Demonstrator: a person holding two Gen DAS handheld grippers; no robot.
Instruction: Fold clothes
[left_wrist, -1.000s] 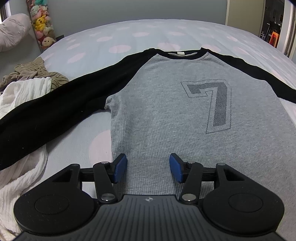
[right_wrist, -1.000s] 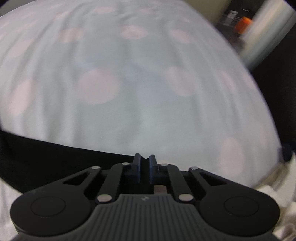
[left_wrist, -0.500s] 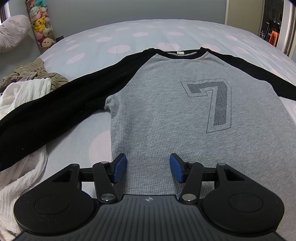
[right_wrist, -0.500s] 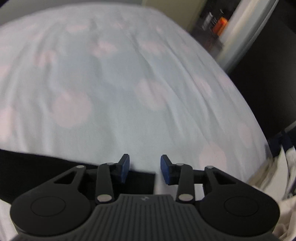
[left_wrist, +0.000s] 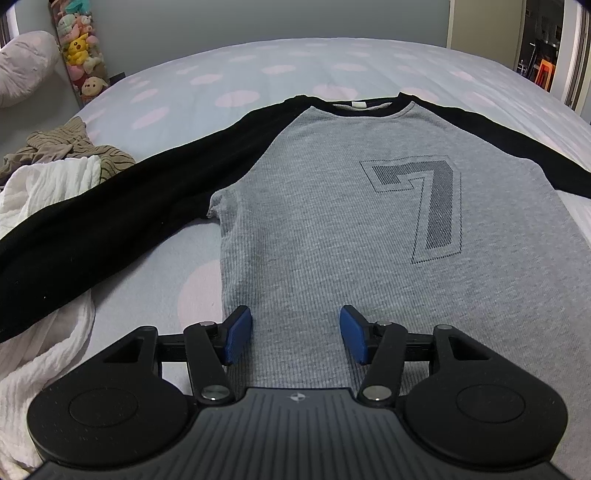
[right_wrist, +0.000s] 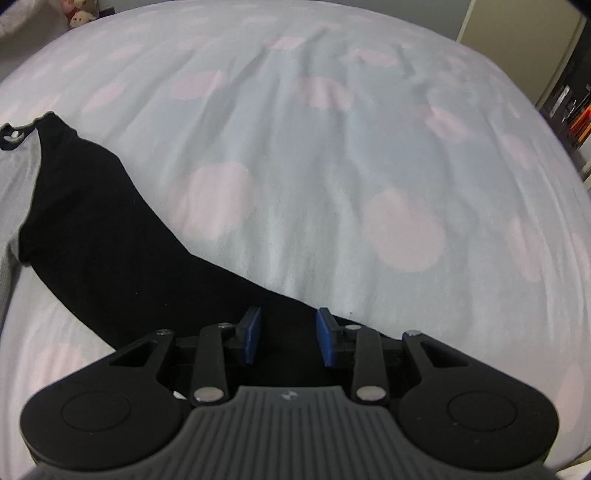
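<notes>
A grey long-sleeved shirt (left_wrist: 351, 221) with black sleeves and a printed 7 lies flat, face up, on the bed. My left gripper (left_wrist: 295, 332) hovers open over its lower left part, with nothing between its blue pads (left_wrist: 238, 332). The shirt's left sleeve (left_wrist: 110, 221) stretches out towards the left. In the right wrist view the other black sleeve (right_wrist: 110, 251) runs from the shoulder down under my right gripper (right_wrist: 288, 336). Its jaws are closing, with sleeve cloth in the gap between them, and the pads stand apart from the cloth.
A white crumpled cloth (left_wrist: 44, 206) and a tan striped garment (left_wrist: 74, 147) lie at the bed's left side, partly under the left sleeve. Plush toys (left_wrist: 79, 48) and a pillow (left_wrist: 26, 66) are at the back left. The dotted sheet (right_wrist: 314, 184) spreads beyond the right sleeve.
My right gripper went from shut to open and swung round, so the black sleeve and the shirt's shoulder have come into its view. The left gripper and the shirt have not moved.
</notes>
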